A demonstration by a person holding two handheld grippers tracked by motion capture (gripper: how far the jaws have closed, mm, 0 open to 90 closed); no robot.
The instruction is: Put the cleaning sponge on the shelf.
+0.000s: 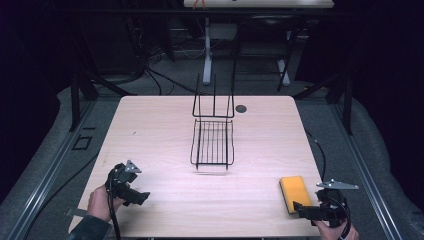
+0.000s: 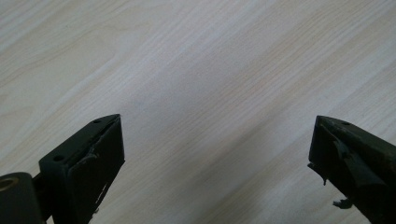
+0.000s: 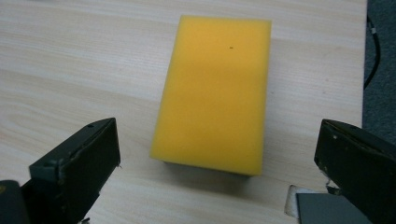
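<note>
The yellow sponge lies flat on the table, lower right in the high view. The right tongs are released wide just before it. Slide them straight around its long sides, then squeeze softly. The left tongs are released too, over bare wood.

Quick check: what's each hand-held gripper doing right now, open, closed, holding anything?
Left hand-held gripper: open, empty, over bare table.
Right hand-held gripper: open, empty, yellow sponge just ahead, untouched.

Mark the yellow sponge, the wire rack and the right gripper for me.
yellow sponge (image 3: 215, 93), right gripper view, middle of its top face.
wire rack (image 1: 212, 142), high view, its flat grid.
right gripper (image 1: 300, 206), high view, between its open jaws.
</note>
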